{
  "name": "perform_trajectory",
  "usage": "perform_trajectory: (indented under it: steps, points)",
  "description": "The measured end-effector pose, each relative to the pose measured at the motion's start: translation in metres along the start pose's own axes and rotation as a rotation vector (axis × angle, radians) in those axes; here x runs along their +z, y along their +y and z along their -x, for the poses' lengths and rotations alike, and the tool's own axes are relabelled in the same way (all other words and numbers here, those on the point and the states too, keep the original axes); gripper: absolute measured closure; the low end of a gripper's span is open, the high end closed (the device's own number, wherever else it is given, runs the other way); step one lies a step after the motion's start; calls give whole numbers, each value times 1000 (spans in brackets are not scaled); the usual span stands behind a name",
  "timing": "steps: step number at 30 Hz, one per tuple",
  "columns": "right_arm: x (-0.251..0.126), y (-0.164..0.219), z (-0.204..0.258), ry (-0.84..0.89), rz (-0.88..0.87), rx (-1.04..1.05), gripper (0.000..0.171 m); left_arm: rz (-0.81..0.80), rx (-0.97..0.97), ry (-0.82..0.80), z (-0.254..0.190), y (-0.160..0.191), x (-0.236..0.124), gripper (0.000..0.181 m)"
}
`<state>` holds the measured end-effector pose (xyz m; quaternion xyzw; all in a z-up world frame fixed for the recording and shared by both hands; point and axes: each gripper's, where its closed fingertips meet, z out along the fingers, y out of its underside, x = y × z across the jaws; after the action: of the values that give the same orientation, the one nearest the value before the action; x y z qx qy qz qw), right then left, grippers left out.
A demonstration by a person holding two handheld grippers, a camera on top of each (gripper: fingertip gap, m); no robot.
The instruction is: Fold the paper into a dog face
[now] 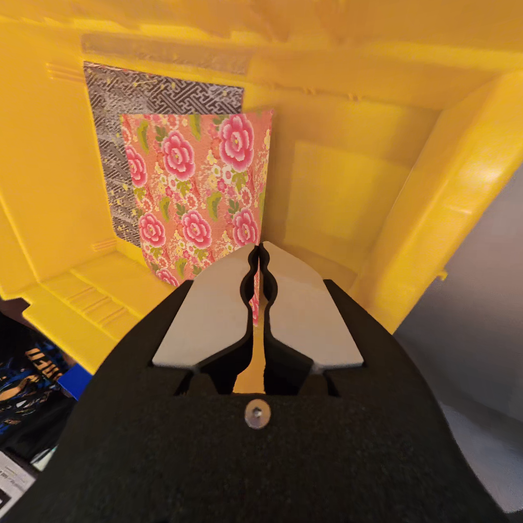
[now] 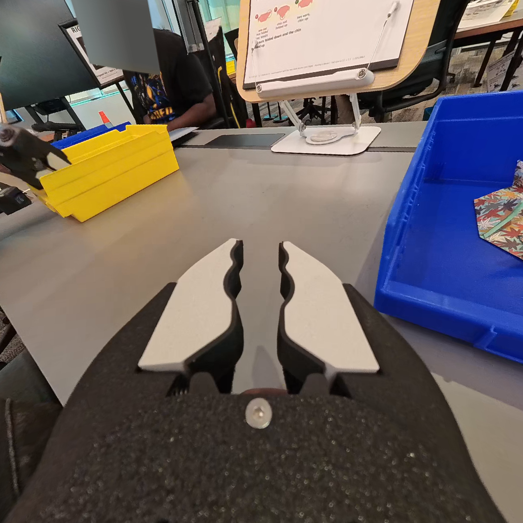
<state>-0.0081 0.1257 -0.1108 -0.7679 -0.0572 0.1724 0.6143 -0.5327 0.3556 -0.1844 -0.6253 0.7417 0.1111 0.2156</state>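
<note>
My left gripper (image 1: 259,246) is shut on the right edge of a pink flowered paper sheet (image 1: 195,186) inside a yellow bin (image 1: 424,181). The sheet hangs lifted off the bin floor. A black-and-silver patterned sheet (image 1: 135,93) lies flat behind it in the bin. My right gripper (image 2: 261,244) is open and empty above the grey table (image 2: 254,192). The left gripper (image 2: 53,162) also shows at the far left of the right wrist view, at the yellow bin (image 2: 113,169).
A blue bin (image 2: 441,226) at the right holds a folded leaf-patterned paper (image 2: 501,218). An instruction sheet on a stand (image 2: 325,45) is at the table's far edge. A person (image 2: 175,93) sits behind the yellow bin. A second blue bin (image 2: 90,134) lies behind it. My right fingertips sit around 60 cm from my left ones.
</note>
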Motion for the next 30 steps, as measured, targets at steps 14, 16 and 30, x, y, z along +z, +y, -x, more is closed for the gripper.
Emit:
perform_trajectory:
  steps: [14,16,30]
  points:
    - [-3,0,1,-9,-1,5,148,-78,-174,-26,57,-2,-50,181]
    - [-4,0,1,-13,0,8,148,-80,-185,-37,65,-4,-58,181]
    - [-3,7,6,-12,34,-70,149,-61,-157,-210,97,-40,-145,181]
